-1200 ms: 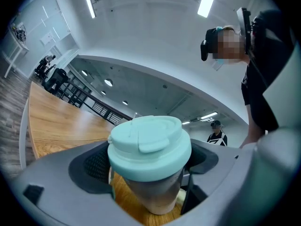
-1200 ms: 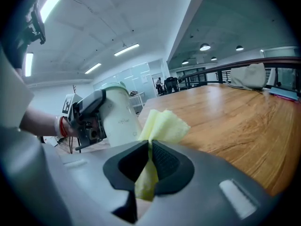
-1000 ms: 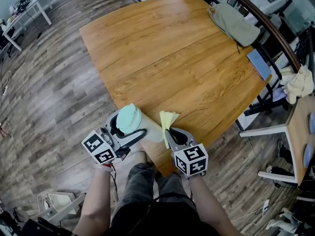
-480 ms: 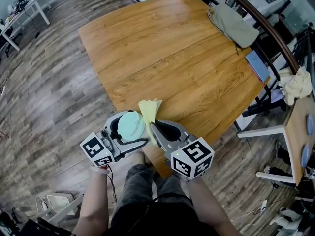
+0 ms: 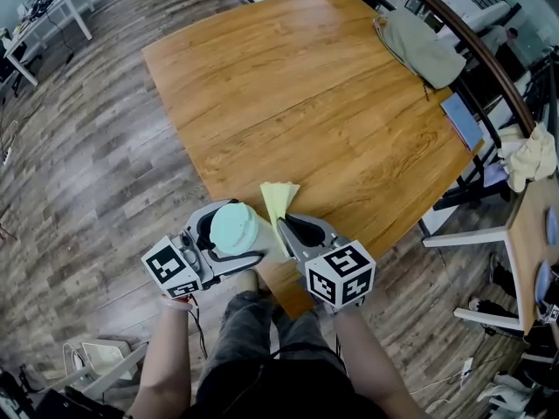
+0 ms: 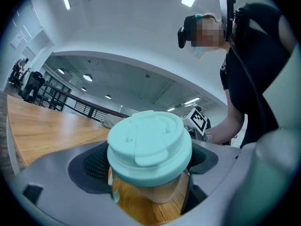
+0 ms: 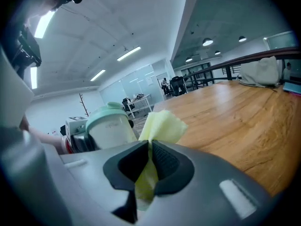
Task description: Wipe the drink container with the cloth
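In the head view my left gripper is shut on a drink cup with a mint-green lid, held over the table's near corner. The left gripper view has that lid between the two dark pads, the pale cup body below it. My right gripper is shut on a yellow cloth that sticks up right beside the cup. Seen from the right gripper view, the cloth is pinched between the jaws of the right gripper, with the cup just to its left.
The wooden table stretches away from me. At its far right lie a grey bag and a blue book. A chair with a pale cloth stands to the right, and wood flooring lies on the left.
My right gripper swung left with the cloth, from a gap away to against the cup's lid, then eased slightly back right. The left gripper kept hold of the cup with little movement.
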Demonstrator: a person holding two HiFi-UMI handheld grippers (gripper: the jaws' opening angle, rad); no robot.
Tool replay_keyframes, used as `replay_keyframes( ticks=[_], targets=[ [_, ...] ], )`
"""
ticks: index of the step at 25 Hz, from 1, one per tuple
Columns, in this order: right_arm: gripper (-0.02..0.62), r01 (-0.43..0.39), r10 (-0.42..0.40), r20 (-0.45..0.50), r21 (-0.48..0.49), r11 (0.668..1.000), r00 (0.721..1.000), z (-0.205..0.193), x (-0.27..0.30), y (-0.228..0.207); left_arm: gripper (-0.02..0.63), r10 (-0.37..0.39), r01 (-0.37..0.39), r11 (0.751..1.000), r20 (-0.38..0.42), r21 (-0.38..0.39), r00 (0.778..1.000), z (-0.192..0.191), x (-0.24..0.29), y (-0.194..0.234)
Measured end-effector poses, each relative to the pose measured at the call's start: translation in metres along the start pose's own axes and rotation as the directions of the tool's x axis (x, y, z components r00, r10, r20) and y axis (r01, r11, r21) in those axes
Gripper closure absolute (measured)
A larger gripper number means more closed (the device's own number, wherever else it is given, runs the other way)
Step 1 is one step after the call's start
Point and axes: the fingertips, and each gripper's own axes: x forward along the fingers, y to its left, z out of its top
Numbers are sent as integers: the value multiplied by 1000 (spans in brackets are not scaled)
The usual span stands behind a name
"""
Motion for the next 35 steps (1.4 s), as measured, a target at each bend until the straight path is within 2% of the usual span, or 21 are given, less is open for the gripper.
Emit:
replay_keyframes(
  ticks=[7,14,19,23,26,28,32,35],
  targets=[
    [561,61,-59,-83,30,998,995,-41,-4,-26,150,-9,9,1000,-12,12,1000,1,-1,-1],
    [561,139,-153,-187,-85,987,970,-69,-16,-43,150,-13,14,999,-28,33,1000,3,5,-6],
    [561,173,-180,-124,-66,983,976,-56,-30,-47,150,-35,42,994,-71,98,997,5,15,-16],
    [561,161,-164,-59,-65,985,985,-41,-42,-44,151,-50,69,985,-121,161,991,5,28,-29],
    [561,145,-146,-14,-58,988,989,-30,-50,-40,150,-33,66,982,-182,175,983,2,39,-39],
    [561,132,-132,6,-57,990,991,-25,-56,-38,150,-31,82,972,-223,222,974,0,48,-48],
    [561,115,-115,14,-70,991,993,-26,-65,-35,152,-50,149,931,-287,334,957,-7,63,-68],
    [561,100,-99,25,-58,993,995,-26,-71,-33,152,-44,160,920,-310,358,950,-11,67,-74]
  ],
)
